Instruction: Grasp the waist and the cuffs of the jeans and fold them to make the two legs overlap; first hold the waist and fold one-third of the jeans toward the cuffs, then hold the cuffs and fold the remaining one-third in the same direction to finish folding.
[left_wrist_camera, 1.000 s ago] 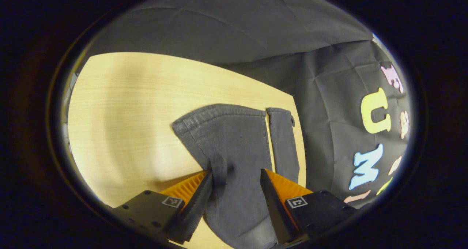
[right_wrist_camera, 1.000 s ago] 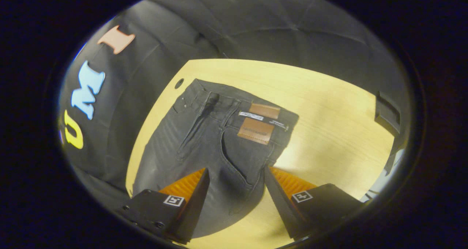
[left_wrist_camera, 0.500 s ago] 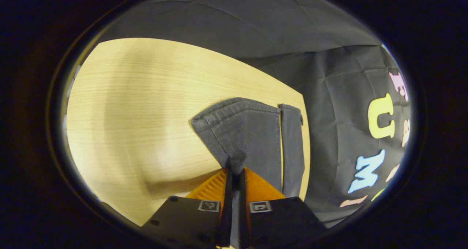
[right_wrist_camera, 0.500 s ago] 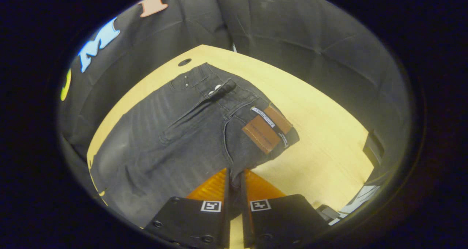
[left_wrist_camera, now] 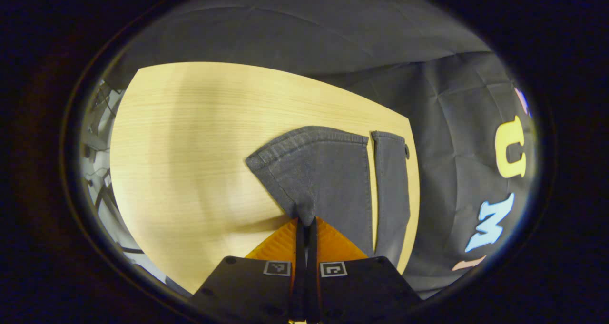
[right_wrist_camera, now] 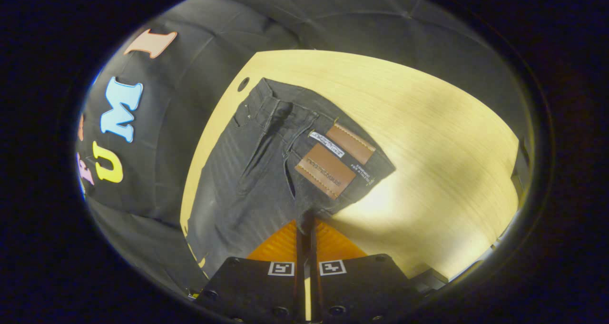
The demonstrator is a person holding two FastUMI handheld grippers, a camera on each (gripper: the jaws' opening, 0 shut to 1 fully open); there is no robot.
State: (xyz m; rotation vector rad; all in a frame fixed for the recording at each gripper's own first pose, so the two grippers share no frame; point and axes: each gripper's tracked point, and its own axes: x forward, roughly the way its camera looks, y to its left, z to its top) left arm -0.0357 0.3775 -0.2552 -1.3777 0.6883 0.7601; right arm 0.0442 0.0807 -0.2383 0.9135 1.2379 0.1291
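I have the left gripper (left_wrist_camera: 304,225) clamped on a cuff and the right gripper (right_wrist_camera: 304,225) clamped by the waist of the jeans (right_wrist_camera: 257,171); the far leg (left_wrist_camera: 392,181) lies beyond on the desk (left_wrist_camera: 190,148).

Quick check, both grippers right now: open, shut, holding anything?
Left gripper: shut on the jeans, pinching the near leg's edge by the cuff.
Right gripper: shut on the jeans' edge at the waist end, below the leather patch.
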